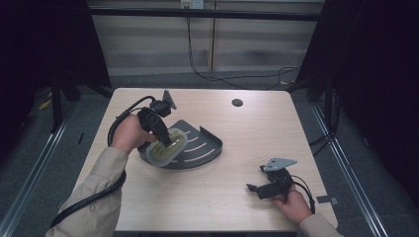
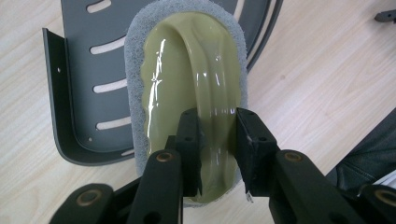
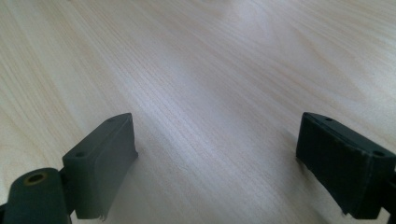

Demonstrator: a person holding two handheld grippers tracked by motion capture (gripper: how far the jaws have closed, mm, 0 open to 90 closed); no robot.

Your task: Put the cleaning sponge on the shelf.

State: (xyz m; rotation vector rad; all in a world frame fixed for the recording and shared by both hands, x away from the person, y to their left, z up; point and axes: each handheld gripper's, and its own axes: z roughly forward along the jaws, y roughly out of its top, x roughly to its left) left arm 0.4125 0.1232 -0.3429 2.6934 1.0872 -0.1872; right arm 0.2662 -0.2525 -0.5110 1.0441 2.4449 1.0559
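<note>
Wooden table (image 1: 207, 197), left hand-held gripper (image 2: 218, 140) clamping scrub pad's handle (image 2: 212, 93) over grey tray (image 1: 207, 143), right hand-held gripper (image 3: 217, 154) wide open, empty.

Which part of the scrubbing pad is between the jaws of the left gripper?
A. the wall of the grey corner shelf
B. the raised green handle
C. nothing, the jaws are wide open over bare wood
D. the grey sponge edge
B: in the left gripper view, the left gripper has one jaw on each side of the raised green handle of the scrubbing pad, which lies on the grey corner shelf.
</note>
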